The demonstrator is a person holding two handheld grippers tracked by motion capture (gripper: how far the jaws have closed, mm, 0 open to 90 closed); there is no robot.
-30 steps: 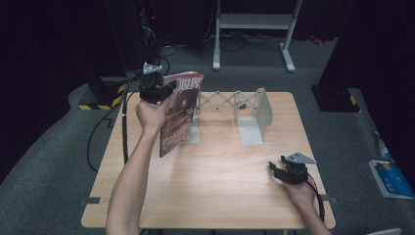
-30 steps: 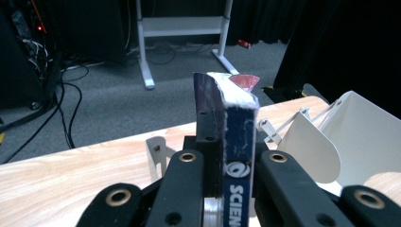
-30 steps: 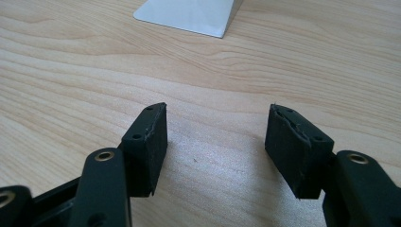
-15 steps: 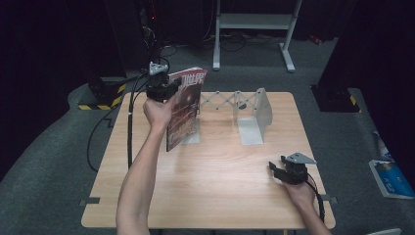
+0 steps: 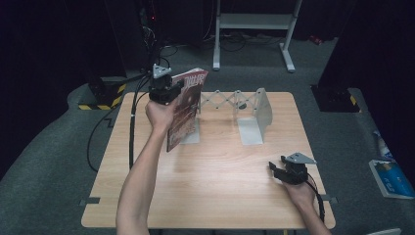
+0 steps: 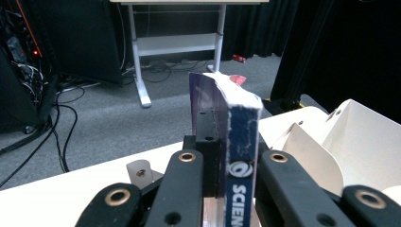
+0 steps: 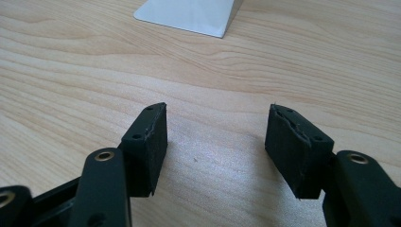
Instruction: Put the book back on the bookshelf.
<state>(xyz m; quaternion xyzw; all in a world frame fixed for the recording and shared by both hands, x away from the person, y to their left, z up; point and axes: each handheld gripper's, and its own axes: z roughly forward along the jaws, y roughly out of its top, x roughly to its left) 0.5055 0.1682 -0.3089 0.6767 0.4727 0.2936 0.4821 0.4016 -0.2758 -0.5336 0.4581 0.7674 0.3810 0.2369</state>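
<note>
My left tool point(image 5: 169, 93) is clamped tight on the spine of a magazine point(image 5: 186, 107), holding it upright and a little tilted above the far left part of the wooden surface point(image 5: 205, 181). In the left gripper view the two black jaws squeeze the blue spine point(image 6: 242, 156) from both sides, with its worn white upper corner rising above them. The magazine's reddish cover faces toward the right side of the surface, and its lower edge hangs close over the flat foot of the left plate of an extendable metal book rack point(image 5: 230, 100). That rack stands near the far edge: two pale upright end plates joined by a scissor lattice, with the right plate point(image 5: 259, 115) well apart from the magazine. I cannot tell whether the magazine touches the left plate or is just beside it.

My right tool point(image 5: 288, 172) rests low at the near right part of the surface, well apart from the rack and the magazine. Its jaws stand wide apart with nothing between them; in the right gripper view only bare wood grain lies between the pads point(image 7: 149, 142), and the foot of a rack plate point(image 7: 189, 14) sits farther ahead.
</note>
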